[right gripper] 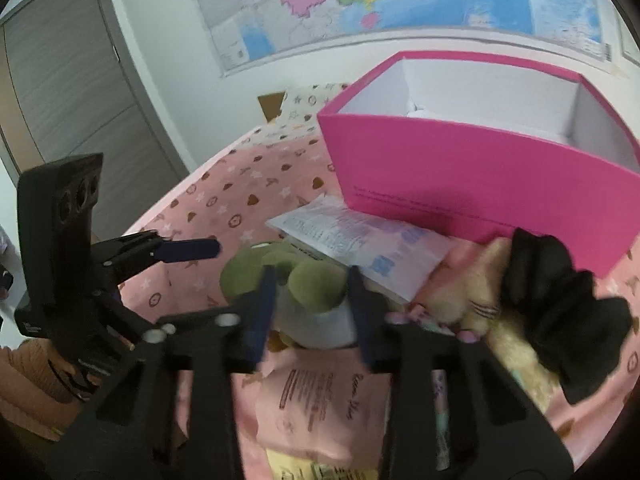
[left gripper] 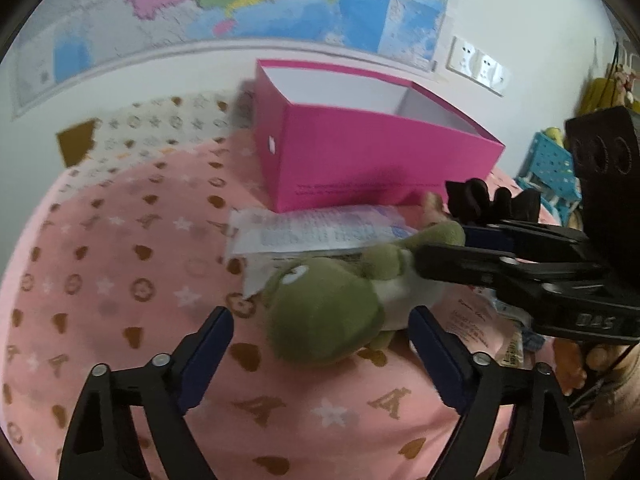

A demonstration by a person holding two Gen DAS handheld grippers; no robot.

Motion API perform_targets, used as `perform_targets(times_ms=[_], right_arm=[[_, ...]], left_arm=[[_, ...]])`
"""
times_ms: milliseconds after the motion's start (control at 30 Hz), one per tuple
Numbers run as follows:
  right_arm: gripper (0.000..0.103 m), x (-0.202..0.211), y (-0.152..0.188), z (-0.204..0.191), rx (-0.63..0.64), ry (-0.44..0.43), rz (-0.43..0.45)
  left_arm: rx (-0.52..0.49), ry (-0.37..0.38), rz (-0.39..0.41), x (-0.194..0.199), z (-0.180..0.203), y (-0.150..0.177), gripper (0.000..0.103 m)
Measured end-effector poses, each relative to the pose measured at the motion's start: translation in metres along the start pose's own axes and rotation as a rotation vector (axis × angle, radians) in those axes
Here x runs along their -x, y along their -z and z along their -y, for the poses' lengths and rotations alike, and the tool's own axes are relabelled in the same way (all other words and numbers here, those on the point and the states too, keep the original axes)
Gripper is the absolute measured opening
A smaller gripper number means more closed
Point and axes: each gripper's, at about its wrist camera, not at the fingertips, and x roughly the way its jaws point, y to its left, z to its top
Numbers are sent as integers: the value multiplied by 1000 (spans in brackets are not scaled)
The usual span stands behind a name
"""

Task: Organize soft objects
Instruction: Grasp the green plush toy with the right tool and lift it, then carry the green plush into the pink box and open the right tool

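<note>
Soft, even indoor light is filling both views, throwing only a faint shadow under the pink box (left gripper: 372, 152) beyond the jaws. Fisheye bending is curving the edges into dark corners. Motion blur is smearing the right wrist view.

The soft plush frog (left gripper: 324, 312) is olive green with a white belly. The open cardboard box (left gripper: 372, 160) is hot pink outside, white inside. The bedspread (left gripper: 120, 280) is pale pink, patterned with brown hearts, rings and white stars. The crumpled cloth (right gripper: 560, 304) is black.
</note>
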Motion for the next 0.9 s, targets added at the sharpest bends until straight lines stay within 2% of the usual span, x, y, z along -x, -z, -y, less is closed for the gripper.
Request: perform_targets(times_ms=[67, 200, 333, 467, 733, 900], right_arm=[[27, 2, -1, 4, -17, -30, 12], [27, 13, -4, 6, -41, -74, 50], [27, 28, -14, 2, -53, -135, 95], [27, 47, -28, -9, -19, -159, 149], [27, 91, -71, -5, 33, -124, 275], [27, 104, -101, 17, 30, -77, 326]], left_arm=[[8, 42, -24, -6, 0, -1, 76], [29, 64, -17, 0, 0, -4, 76], [38, 68, 43, 24, 0, -11, 76], [23, 52, 122, 55, 6, -21, 76], [-64, 60, 237, 83, 26, -69, 76], [-117, 42, 276, 72, 39, -113, 76]])
